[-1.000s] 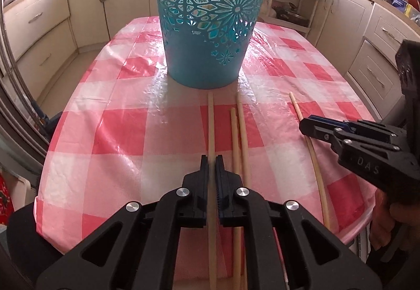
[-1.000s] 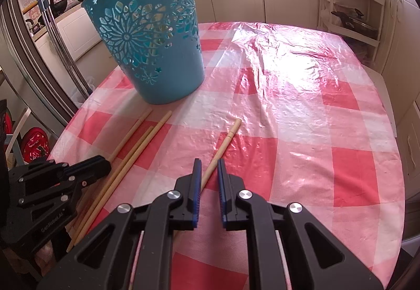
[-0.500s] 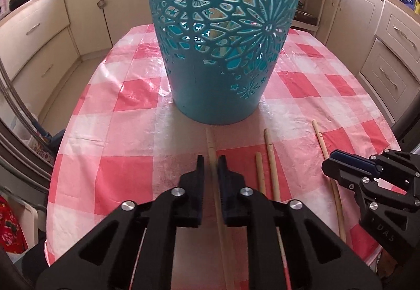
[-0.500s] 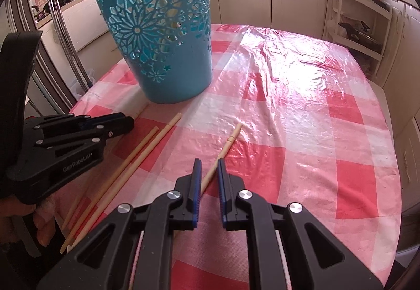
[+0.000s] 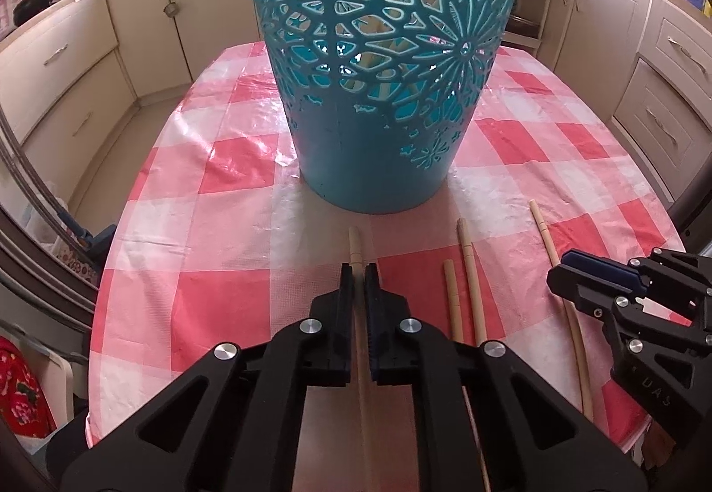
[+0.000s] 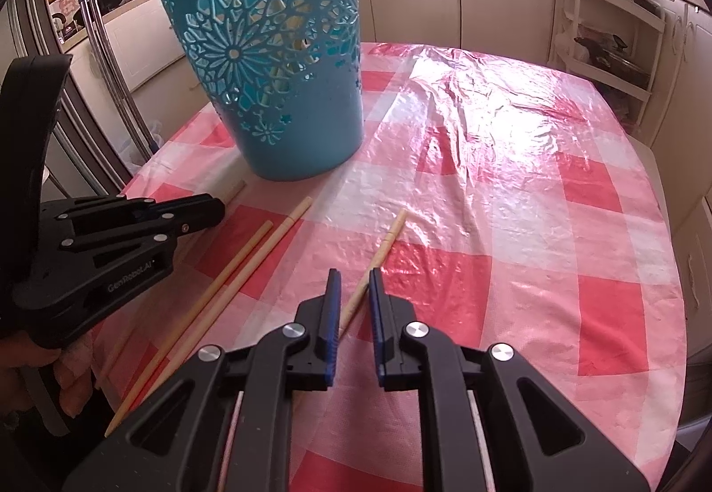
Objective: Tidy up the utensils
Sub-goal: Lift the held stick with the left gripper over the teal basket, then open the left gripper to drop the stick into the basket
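Left gripper [image 5: 359, 269] clamped on a long wooden chopstick [image 5: 356, 245], jaws nearly together with only the stick between them; stick tip pokes out past the fingertips toward the base of the teal cut-out basket [image 5: 382, 60]

Right gripper [image 6: 354, 282] jaws a narrow gap apart, straddling another chopstick [image 6: 388, 240] that runs diagonally up to the right; cannot tell whether the pads actually press on it or just flank it

Two more chopsticks [image 5: 467, 269] flat on the red-and-white checked tablecloth [image 5: 222, 225], side by side, just right of the left gripper's stick; shorter-looking one on the left, longer one reaching nearer the basket

Fourth stick further right, slightly bowed, passing under the right gripper's tip as seen from the left wrist view

Basket upright on the table, near the far side of the sticks, close to the left gripper's stick tip but apart from it; pale stick-like shapes visible through the cut-outs inside

From the right wrist view: left gripper at the left edge, low over the cloth, with part of a hand [image 6: 66, 376] visible under it

Cream kitchen cabinets [image 5: 80, 60] around the table
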`<state>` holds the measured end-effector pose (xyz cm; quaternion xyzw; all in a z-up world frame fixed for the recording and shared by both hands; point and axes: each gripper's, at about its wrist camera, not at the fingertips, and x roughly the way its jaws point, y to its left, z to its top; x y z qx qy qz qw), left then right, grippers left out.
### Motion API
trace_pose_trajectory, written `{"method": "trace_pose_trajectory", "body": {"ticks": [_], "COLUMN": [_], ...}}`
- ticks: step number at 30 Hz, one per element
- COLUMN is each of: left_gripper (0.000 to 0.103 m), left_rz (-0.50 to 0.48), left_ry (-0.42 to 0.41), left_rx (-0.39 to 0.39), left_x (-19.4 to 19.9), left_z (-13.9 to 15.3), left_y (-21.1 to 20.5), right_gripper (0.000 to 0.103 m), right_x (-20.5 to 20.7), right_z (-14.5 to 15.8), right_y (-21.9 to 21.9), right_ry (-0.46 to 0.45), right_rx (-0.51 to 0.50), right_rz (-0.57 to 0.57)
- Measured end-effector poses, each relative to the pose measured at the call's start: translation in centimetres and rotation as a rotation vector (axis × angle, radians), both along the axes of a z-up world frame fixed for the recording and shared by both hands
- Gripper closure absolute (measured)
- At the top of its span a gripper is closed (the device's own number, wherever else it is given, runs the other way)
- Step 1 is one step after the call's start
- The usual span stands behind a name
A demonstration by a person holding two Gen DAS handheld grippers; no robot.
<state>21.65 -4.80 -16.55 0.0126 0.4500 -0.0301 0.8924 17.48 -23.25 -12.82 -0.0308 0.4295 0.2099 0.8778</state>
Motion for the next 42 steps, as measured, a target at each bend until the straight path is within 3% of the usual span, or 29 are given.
{"method": "trace_pose_trajectory", "body": {"ticks": [10, 13, 23, 27, 32, 37, 42], "left_gripper": [0.098, 0.098, 0.098, 0.098, 0.098, 0.098, 0.098], "left_rz": [-0.009, -0.021, -0.047, -0.042, -0.004, 0.035, 0.082], "left_ry": [-0.062, -0.103, -0.399, -0.484, -0.563, -0.620, -0.644], "left_rx": [0.002, -0.050, -0.228, -0.247, -0.266, -0.313, -0.337], "left_x": [-2.7, -3.8, -5.4, -3.8, -0.5, 4.0, 7.8], "left_z": [2.7, 4.6, 17.4, 21.1, 23.2, 23.9, 22.6], "left_y": [0.6, 1.2, 4.3, 4.5, 4.1, 4.1, 4.0], "right_gripper": [0.083, 0.083, 0.081, 0.078, 0.074, 0.070, 0.067], "right_x": [-0.5, -0.5, -0.6, -0.7, -0.7, -0.8, -0.8], "right_z": [0.0, 0.0, 0.0, 0.0, 0.0, 0.0, 0.0], "right_y": [0.7, 0.6, 0.5, 0.6, 0.5, 0.8, 0.9], "right_ry": [-0.040, -0.038, -0.038, -0.037, -0.031, -0.035, -0.035], "right_rx": [-0.027, -0.019, -0.010, -0.006, 0.006, -0.001, -0.002], "right_rz": [0.018, 0.016, 0.017, 0.021, 0.024, 0.035, 0.045]}}
